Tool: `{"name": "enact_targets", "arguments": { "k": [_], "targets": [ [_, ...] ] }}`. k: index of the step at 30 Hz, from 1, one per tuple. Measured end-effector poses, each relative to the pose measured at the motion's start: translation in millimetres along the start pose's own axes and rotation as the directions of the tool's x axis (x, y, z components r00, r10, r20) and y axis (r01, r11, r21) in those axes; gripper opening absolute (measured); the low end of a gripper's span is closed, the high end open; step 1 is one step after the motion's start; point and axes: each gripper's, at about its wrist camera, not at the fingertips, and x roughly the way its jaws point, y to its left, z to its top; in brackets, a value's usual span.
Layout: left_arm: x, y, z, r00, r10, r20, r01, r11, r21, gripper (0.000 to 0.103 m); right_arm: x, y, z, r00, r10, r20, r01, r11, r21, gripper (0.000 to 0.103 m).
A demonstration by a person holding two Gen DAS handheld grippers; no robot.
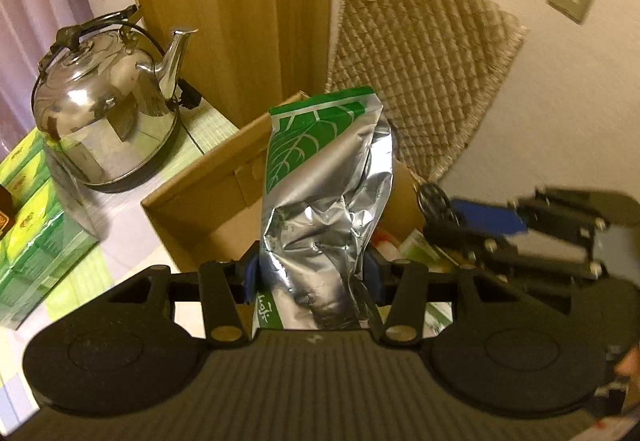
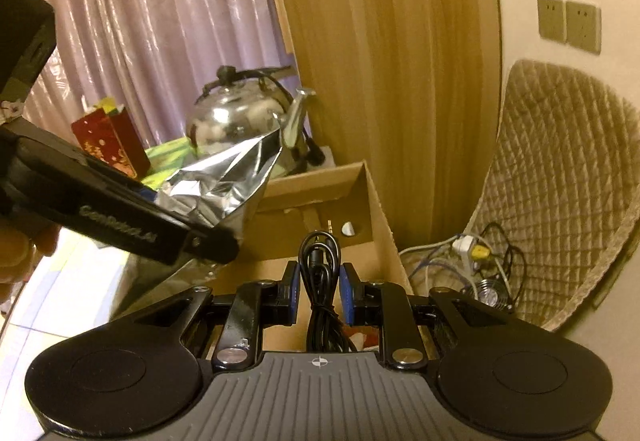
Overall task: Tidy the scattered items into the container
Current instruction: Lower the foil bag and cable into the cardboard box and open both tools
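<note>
Foil pouch (image 1: 320, 209), silver with a green leaf print at top and bottom: sitting upright between the blue pads of the left gripper (image 1: 312, 275), which is clamping its lower body from both sides. Its crumpled upper part is rising over the open cardboard box (image 1: 192, 193) just beyond the fingers. In the right wrist view the same pouch is showing as a creased silver sheet beside the box's near left corner.

Black cable bundle (image 2: 322, 273), coiled and tied at the waist: lying between the blue pads of the right gripper (image 2: 320, 291), which is squeezing it narrowly, with the loop end poking forward over the box's interior.

Cardboard box: standing open on a pale checked tabletop (image 1: 120, 217). Small items are lying on its floor, blurred, green and white among them; a white round piece (image 2: 348, 229) is resting by its far wall.

Steel kettle (image 1: 108, 109) with a black handle: standing behind the box to the left, partly on stacked green cartons (image 1: 32, 225).

Red printed box (image 2: 112, 145): standing left of the kettle.

Tangled cords with a white plug strip (image 2: 464, 245): lying on the floor right of the box.

Quilted beige mat (image 1: 420, 61): leaning against the white wall, beside a wooden panel (image 1: 240, 1).
</note>
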Motion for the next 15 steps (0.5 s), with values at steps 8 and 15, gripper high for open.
{"name": "enact_targets", "arguments": {
  "k": [8, 15],
  "targets": [
    [46.4, 19.7, 2.7, 1.0, -0.005, -0.03, 0.003, 0.999, -0.049, 0.045, 48.0, -12.6, 6.9, 0.999, 0.002, -0.051, -0.001, 1.0, 0.021, 0.018],
    [74.7, 32.0, 9.1, 0.999, -0.022, -0.041, 0.017, 0.995, -0.1, 0.045, 78.1, -20.6, 11.3, 0.996, -0.005, -0.092, 0.008, 1.0, 0.031, 0.018]
  ]
}}
